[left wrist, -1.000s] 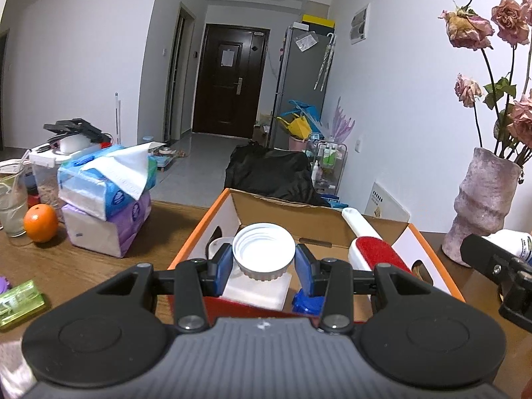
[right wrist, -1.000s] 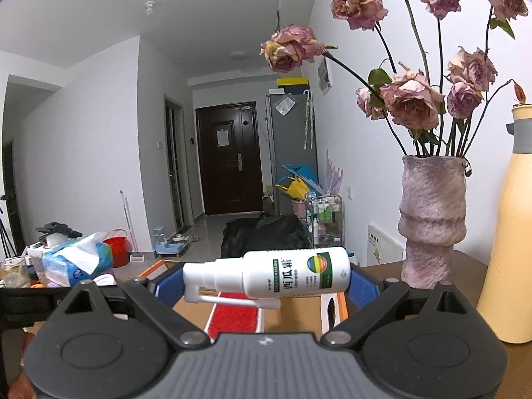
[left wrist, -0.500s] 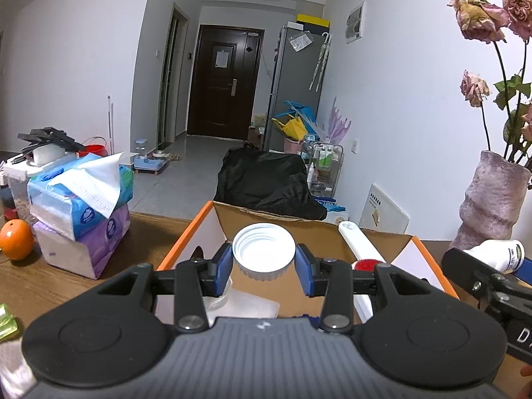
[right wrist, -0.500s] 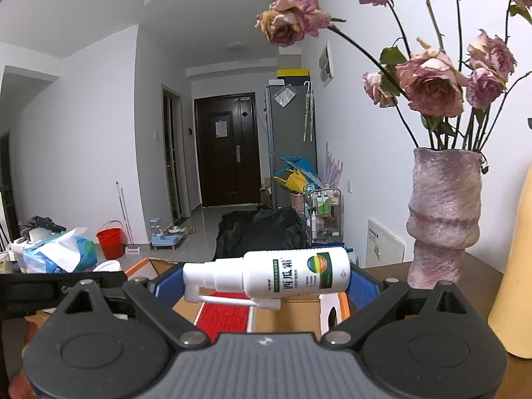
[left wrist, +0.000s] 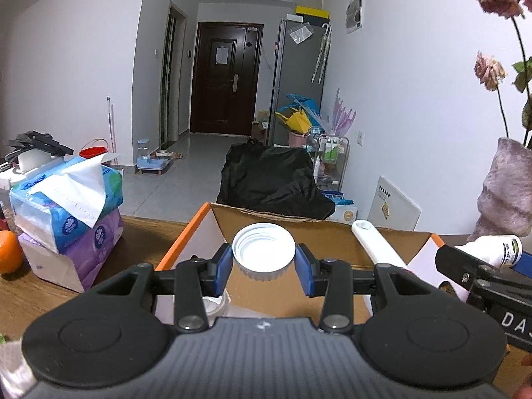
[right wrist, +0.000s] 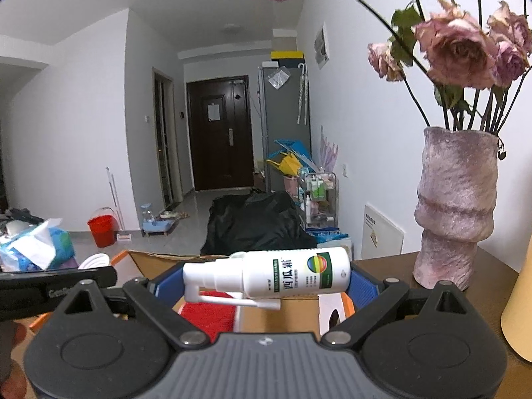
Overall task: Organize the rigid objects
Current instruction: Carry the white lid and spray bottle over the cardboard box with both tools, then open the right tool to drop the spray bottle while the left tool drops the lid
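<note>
Your left gripper (left wrist: 263, 263) is clamped on a white lid (left wrist: 263, 255), held above the open cardboard box (left wrist: 186, 246). Your right gripper (right wrist: 266, 281) pinches a white spray bottle (right wrist: 276, 274) lengthwise over the same box, apparently near its right side.

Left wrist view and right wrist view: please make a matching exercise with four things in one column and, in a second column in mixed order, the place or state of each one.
Things:
1. white screw lid
2. white spray bottle
3. orange
4. dried roses

Places or states:
A. standing in the pink vase
B. held sideways in the right tongs
C. on the table beside the tissue packs
D. held in the left tongs, over the cardboard box

Pairs: 1-D, 2-B, 3-C, 4-A
</note>
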`<action>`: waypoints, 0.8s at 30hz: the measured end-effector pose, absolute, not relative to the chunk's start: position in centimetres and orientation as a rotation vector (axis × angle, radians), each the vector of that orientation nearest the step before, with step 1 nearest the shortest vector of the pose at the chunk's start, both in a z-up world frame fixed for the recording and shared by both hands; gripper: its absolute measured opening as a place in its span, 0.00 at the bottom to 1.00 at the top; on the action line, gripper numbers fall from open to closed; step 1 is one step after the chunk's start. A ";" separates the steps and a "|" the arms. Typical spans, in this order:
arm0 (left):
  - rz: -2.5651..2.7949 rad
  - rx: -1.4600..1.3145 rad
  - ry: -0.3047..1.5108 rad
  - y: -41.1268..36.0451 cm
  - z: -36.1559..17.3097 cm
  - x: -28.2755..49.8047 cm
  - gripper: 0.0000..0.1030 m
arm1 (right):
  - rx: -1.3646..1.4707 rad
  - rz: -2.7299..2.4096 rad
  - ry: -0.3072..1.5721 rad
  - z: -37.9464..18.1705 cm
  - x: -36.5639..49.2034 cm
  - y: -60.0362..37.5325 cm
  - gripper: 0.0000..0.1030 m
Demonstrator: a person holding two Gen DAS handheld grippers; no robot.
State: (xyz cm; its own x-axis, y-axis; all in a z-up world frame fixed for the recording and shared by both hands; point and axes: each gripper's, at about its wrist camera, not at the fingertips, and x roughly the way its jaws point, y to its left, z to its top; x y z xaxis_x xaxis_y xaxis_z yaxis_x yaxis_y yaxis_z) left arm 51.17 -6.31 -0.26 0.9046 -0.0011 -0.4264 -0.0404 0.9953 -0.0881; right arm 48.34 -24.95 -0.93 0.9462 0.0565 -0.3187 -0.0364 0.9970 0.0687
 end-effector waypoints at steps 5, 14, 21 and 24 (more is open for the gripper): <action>0.028 -0.077 0.460 -6.4 -1.0 52.1 0.40 | 0.058 0.018 0.360 -1.4 50.0 -25.2 0.94; 0.036 -0.035 0.475 -6.8 -2.0 53.3 0.40 | 0.070 -0.014 0.398 -2.0 51.7 -26.2 0.94; 0.032 -0.024 0.482 -7.2 -2.3 53.5 0.40 | 0.066 -0.018 0.422 -2.4 52.7 -26.4 0.94; 0.030 -0.021 0.488 -7.3 -2.3 53.6 0.40 | 0.071 -0.015 0.432 -2.5 52.9 -26.5 0.94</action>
State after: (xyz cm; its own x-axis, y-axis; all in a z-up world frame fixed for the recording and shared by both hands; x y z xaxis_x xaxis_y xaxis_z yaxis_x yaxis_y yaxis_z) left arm 53.57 -7.25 -2.33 0.8830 0.0242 -0.4688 -0.0340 0.9993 -0.0125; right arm 52.93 -26.49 -2.47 0.9082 0.0002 -0.4186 0.0300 0.9974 0.0654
